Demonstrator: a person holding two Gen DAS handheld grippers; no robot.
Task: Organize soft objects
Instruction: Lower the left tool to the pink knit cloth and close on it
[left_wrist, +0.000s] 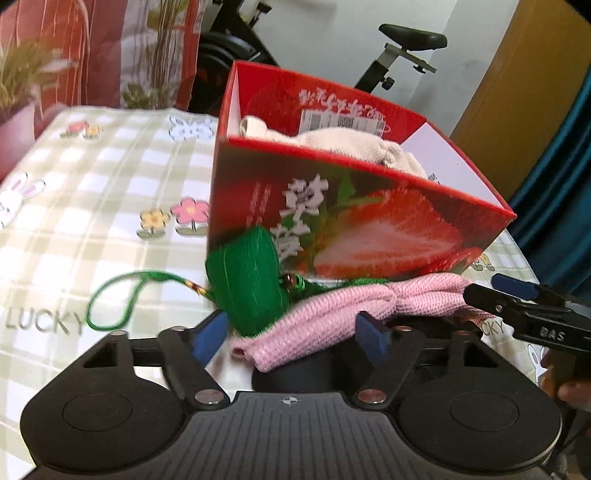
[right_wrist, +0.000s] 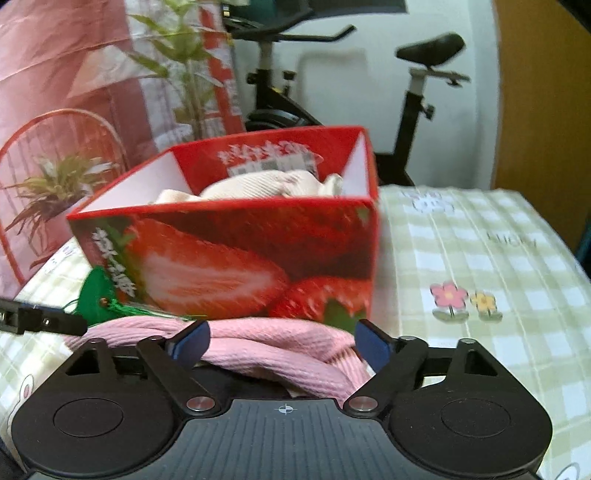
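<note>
Two grippers, both spread wide, nothing pinched yet. Left gripper (left_wrist: 291, 339) has its blue pads either side of the near end of the pink knit cloth (left_wrist: 332, 314); the cloth lies right in front of it and partly between the fingers, w/ the green tasselled pouch (left_wrist: 245, 280) leaning on the cloth's left end and against the box front. Right gripper (right_wrist: 282, 345) also straddles the same pink cloth (right_wrist: 277, 350), at its other end; its tip shows at the right edge of the left view.

Key relation: cloth's long axis runs left-right along the foot of the strawberry box (left_wrist: 369, 221), i.e. across both grippers' line of sight, not along it. Each hand is at one end, about equally near, so judged a two-hand lift; the box opening sits above and just behind the cloth, so the move would be up and fwd over the front wall. Risk: the green pouch rides on the cloth and may tumble off.

Count: 1 pink cloth, 1 green pouch w/ cord loop (left_wrist: 110, 302), 1 red box, 1 cream knit item (left_wrist: 351, 144) already inside (could be more than one piece, can't tell). All on the checked bedsheet (left_wrist: 92, 192). Behind: exercise bike (right_wrist: 417, 92), potted plant (right_wrist: 55, 188).
</note>
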